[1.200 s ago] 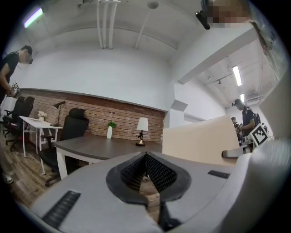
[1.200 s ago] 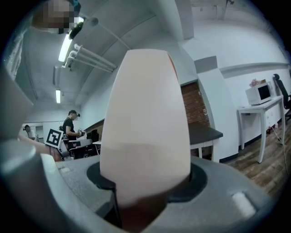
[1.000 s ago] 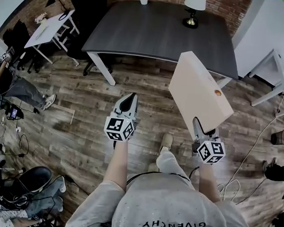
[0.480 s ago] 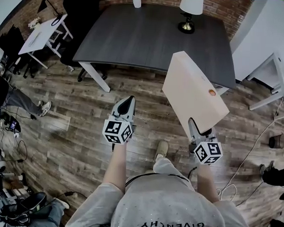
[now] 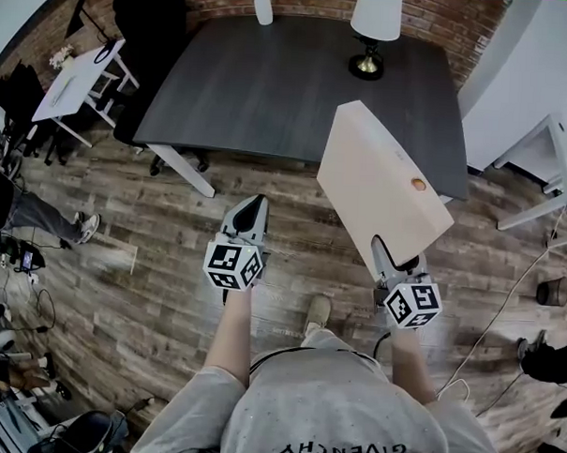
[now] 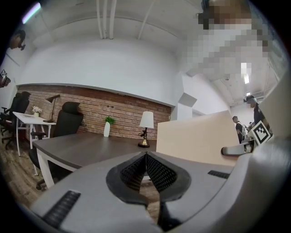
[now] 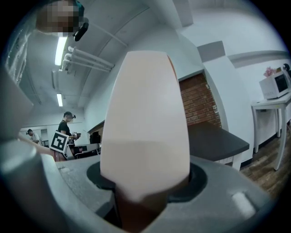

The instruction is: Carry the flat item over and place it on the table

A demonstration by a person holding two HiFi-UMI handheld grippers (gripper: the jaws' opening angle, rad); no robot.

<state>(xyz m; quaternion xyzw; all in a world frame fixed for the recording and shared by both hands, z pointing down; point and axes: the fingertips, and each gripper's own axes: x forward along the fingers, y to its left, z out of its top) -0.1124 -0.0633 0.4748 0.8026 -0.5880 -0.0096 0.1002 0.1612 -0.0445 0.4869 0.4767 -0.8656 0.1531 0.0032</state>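
Well, the only vessels about are a slim white vase [image 5: 263, 6] at the far edge of the dark grey rectangular table [image 5: 271, 89], with a green sprig [image 6: 109, 120] standing in it, and a small dark bin [image 5: 550, 292] on the wood-plank floor [image 5: 170, 253] at the right, whose inside I cannot make out. A white-shaded lamp on a brass foot [image 5: 372, 28] stands at the table's far right. A black office chair [image 5: 146, 36] and a white side desk [image 5: 79, 71] sit off its left end.

The flat pale beige board [image 5: 384, 188] is up in the air, tilted. Its near end is clamped between the jaws of the right gripper [image 5: 387, 258], and its far end overlaps the table's near right corner as seen from above. The left gripper [image 5: 249, 215] hangs over the floor to the left of the board. Its jaws are pressed together with nothing between them, and it points toward the table's near edge.
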